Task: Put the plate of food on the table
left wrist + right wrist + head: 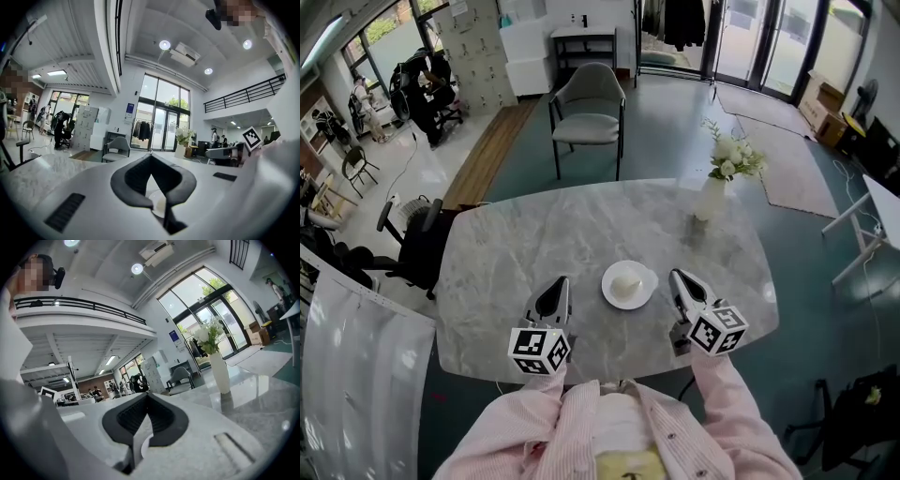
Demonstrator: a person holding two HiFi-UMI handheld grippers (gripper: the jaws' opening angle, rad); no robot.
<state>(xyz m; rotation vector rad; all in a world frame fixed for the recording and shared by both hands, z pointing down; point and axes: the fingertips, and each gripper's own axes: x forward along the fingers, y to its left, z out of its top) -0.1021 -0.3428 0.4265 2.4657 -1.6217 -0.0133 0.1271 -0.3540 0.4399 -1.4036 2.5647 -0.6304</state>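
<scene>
Head view: grey marble table with rounded corners, in a big open room with a teal floor, a glass door wall at the back and a mezzanine rail seen from the gripper views. Grey chair stands off the far edge, well apart from it; black office chair sits just off the left edge; pale rug lies on the floor beyond the far right corner. Most of the surface is bare, with wide free stretches toward the left edge and the far edge. White vase with white flowers stands upright near the far right corner. White plate sits flat on the surface near the middle of the near edge, holding one pale rounded piece of food. Plate is between the two grippers and neither touches it. Left gripper hangs over the surface just left of the plate, jaws closed tip to tip, nothing in them. Right gripper is just right of the plate, jaws also pressed together and empty. Left gripper view: tips meet, table and room beyond. Right gripper view: tips meet, vase ahead to the right. Pink sleeves are at the near edge.
</scene>
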